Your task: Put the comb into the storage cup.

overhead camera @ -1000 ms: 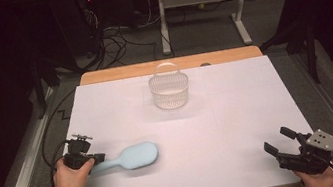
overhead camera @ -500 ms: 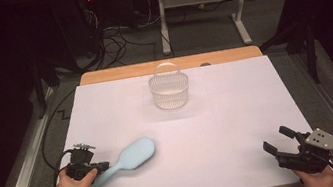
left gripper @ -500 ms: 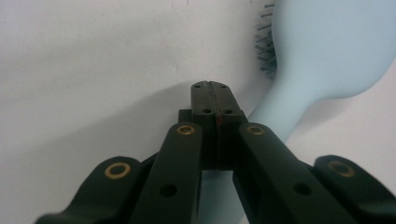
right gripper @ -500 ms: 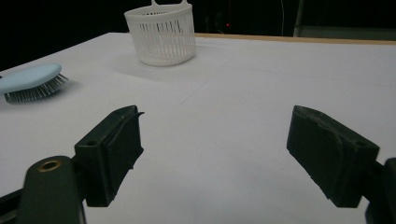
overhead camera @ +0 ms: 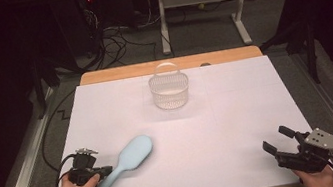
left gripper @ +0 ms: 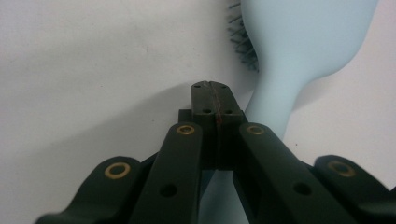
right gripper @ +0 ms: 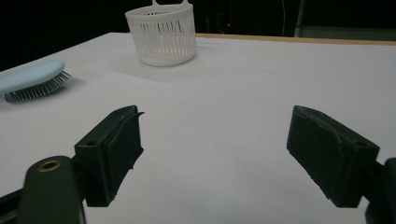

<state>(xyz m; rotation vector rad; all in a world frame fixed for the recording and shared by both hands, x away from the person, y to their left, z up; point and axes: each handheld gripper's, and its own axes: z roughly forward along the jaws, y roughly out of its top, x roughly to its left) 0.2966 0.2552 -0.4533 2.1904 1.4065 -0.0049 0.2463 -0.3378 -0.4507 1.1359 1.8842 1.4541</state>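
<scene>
A light blue hairbrush point(overhead camera: 135, 151) lies bristles down at the near left of the white table, head pointing away and to the right. In the left gripper view its head point(left gripper: 308, 37) is at the top right and its handle runs down under the jaws. My left gripper point(overhead camera: 107, 171) is over that handle; its jaws point(left gripper: 215, 91) are pressed together with nothing between them. My right gripper point(overhead camera: 277, 139) rests open near the front right edge, its jaws point(right gripper: 224, 154) wide apart over bare table. The right gripper view has the brush point(right gripper: 30, 77) far left.
A white slotted basket point(overhead camera: 169, 93) with a handle stands at the middle back of the table, also at the top of the right gripper view as the basket point(right gripper: 163, 37). A white sheet point(overhead camera: 238, 112) covers the table. Cables and desk legs lie on the floor behind.
The brush has swung round: its head moved left and slightly away, its handle toward the front edge. My left gripper drew back toward the front edge with it. The right gripper stayed still.
</scene>
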